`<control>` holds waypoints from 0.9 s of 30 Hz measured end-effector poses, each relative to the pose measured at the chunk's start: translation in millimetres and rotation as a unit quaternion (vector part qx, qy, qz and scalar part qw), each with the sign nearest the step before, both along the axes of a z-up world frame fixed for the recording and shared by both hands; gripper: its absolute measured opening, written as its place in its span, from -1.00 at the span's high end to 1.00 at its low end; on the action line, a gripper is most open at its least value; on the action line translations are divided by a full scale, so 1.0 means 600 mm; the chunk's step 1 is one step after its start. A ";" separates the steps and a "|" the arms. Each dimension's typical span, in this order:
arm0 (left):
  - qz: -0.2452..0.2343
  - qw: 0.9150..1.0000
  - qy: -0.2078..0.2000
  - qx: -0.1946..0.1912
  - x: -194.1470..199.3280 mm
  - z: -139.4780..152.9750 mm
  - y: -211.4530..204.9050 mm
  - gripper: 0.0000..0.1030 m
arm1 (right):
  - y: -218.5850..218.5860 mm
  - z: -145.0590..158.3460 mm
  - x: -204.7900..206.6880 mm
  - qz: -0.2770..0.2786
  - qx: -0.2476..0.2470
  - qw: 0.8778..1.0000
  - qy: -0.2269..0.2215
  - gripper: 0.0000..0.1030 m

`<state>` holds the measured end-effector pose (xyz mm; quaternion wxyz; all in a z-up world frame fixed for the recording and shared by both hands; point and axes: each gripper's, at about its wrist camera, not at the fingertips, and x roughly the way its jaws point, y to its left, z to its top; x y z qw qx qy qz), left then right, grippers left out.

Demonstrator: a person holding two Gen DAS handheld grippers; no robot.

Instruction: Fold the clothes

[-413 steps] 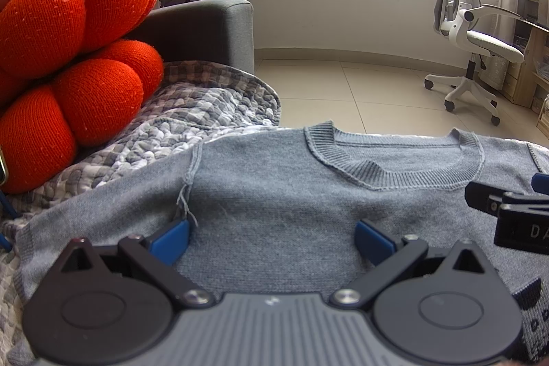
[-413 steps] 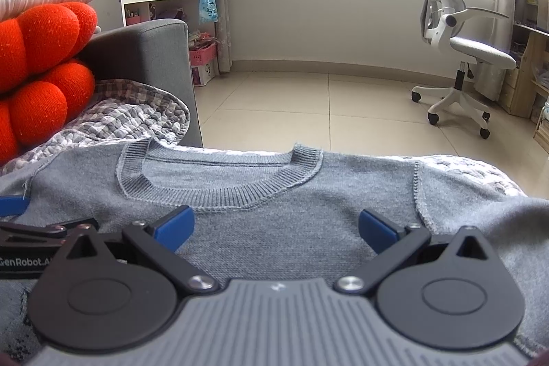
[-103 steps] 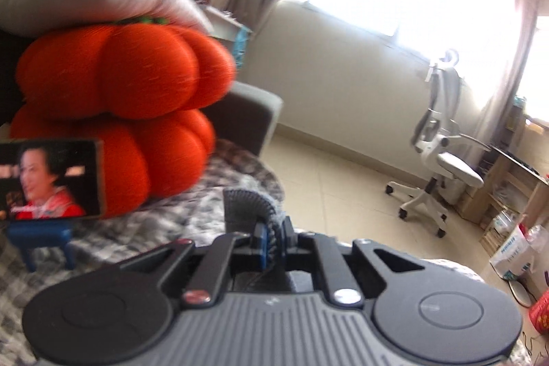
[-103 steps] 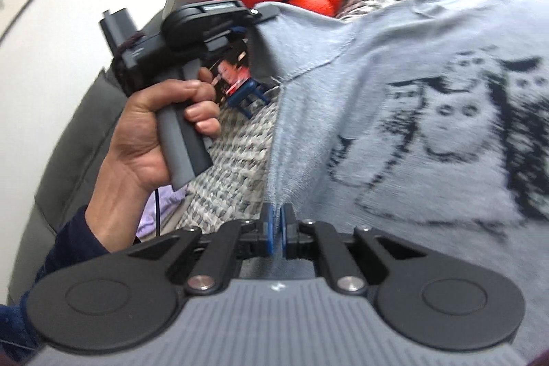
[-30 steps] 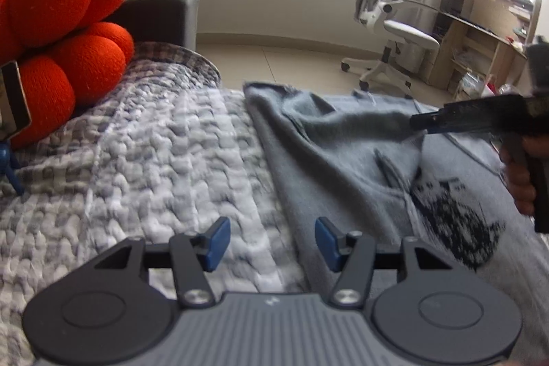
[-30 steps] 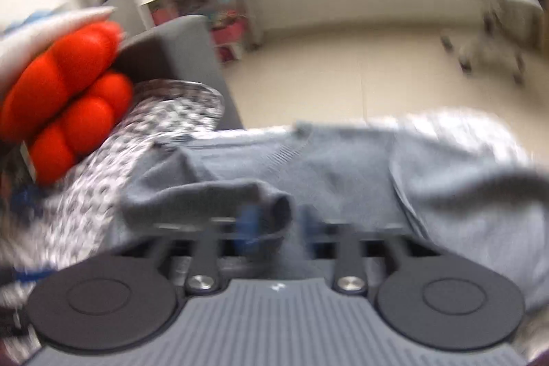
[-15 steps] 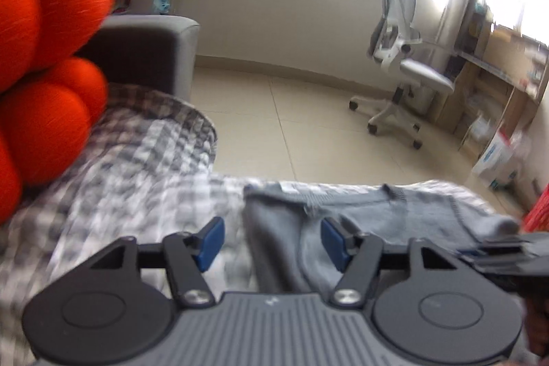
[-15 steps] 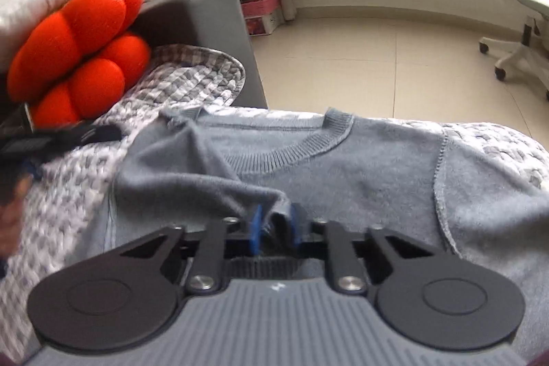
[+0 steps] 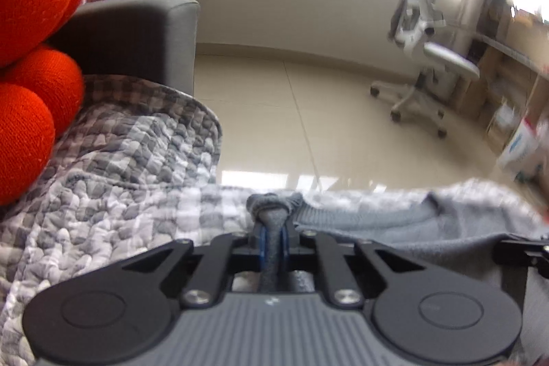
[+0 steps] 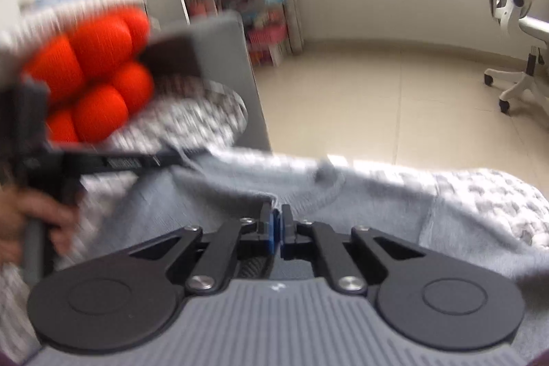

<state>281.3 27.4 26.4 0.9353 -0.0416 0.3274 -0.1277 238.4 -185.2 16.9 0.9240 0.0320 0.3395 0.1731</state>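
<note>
While its blue-padded jaws are clamped on a bunched fold of the grey knitted sweater (image 9: 394,222), the left hand-held gripper (image 9: 272,240) sits low at the sweater's near left edge. Seen from its own wrist camera, the right hand-held gripper (image 10: 277,230) has its jaws pressed together on a thin edge of the same knit. Spread beneath the sweater lies a grey-and-white checked quilted blanket (image 9: 113,174). Further left sits a bulbous orange knitted cushion (image 9: 31,64) against a dark grey sofa armrest (image 9: 144,36). Beyond, on the beige tiled floor (image 9: 308,98), stands a white swivel office chair (image 9: 425,50).
</note>
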 end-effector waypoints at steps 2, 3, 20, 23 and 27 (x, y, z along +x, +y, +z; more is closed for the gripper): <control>0.010 1.000 -0.002 -0.008 -0.001 -0.002 0.005 0.83 | -0.009 -0.014 0.009 -0.019 0.012 1.000 0.021 0.82; 0.014 1.000 -0.002 -0.012 -0.001 -0.004 0.007 0.83 | -0.015 -0.013 0.008 -0.024 0.025 0.999 0.021 0.79; 0.024 0.988 0.034 -0.151 0.001 -0.037 0.080 0.77 | 0.013 0.006 0.052 -0.019 0.022 1.000 0.012 0.95; 0.010 0.991 0.014 -0.133 -0.010 -0.020 0.070 0.37 | 0.003 -0.022 0.056 -0.033 0.019 0.998 0.041 0.89; 0.005 0.994 -0.007 -0.111 -0.015 0.003 0.066 -0.01 | -0.026 -0.006 0.034 -0.067 0.067 0.995 0.032 0.66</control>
